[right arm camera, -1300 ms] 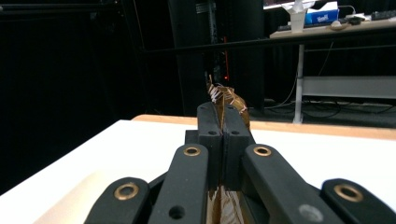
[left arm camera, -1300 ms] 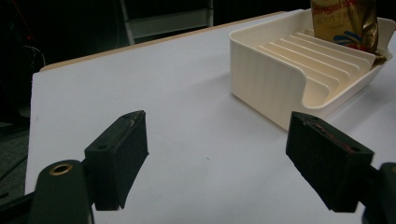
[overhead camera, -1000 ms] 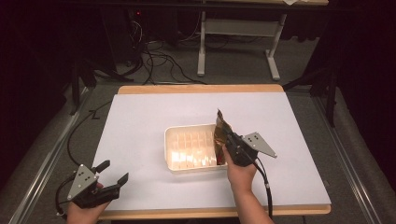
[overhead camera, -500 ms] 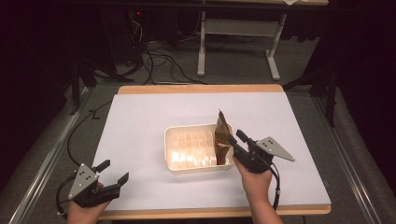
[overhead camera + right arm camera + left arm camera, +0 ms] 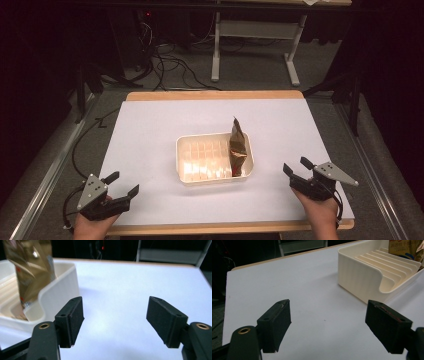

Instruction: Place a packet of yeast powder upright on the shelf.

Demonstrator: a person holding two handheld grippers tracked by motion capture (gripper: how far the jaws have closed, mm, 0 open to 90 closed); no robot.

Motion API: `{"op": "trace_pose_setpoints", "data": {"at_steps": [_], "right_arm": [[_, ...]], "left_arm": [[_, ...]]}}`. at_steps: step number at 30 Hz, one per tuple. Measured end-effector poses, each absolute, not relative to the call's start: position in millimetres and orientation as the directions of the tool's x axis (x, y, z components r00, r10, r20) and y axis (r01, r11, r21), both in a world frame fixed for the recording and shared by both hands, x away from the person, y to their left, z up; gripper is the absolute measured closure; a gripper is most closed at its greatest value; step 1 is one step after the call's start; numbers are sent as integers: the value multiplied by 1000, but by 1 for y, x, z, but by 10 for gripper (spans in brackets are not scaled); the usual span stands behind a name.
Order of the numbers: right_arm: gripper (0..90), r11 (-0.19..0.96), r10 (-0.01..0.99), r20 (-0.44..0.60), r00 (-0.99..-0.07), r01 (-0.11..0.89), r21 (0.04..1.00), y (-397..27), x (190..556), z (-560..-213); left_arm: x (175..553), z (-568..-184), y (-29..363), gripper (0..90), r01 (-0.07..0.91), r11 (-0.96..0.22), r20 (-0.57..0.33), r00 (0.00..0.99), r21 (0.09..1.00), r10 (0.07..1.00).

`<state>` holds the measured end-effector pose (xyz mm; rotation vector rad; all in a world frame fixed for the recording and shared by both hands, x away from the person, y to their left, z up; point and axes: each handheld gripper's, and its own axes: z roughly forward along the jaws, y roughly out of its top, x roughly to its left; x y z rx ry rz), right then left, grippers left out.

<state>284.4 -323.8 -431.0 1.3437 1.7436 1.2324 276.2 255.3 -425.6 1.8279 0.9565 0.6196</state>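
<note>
A gold foil snack pouch (image 5: 238,150) is seen standing upright in the right-hand end of a cream slotted tray (image 5: 186,176) set near the middle of the table (image 5: 150,130), its long axis vertical and its top leaning slightly back. The right gripper (image 5: 294,169) is held near the table's front right corner, just to the right of the tray; its jaws have just been opening and stand apart with nothing between them. The left gripper (image 5: 122,184) is kept near the front left corner, jaws apart and empty, farther from the pouch. The table is covered in white sheeting; a dark room with cables and what may be a desk frame is seen beyond
</note>
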Motion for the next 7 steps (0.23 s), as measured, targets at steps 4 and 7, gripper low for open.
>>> {"op": "trace_pose_setpoints", "data": {"at_steps": [4,7], "right_arm": [[308,47,949,86,-304,406,912,-323,289,-435],[308,50,945,89,-313,409,911,-321,290,-436]], "left_arm": [[276,-427,253,210,352,-259,15,568,899,823],[275,-427,253,210,351,-259,16,567,900,823]]}}
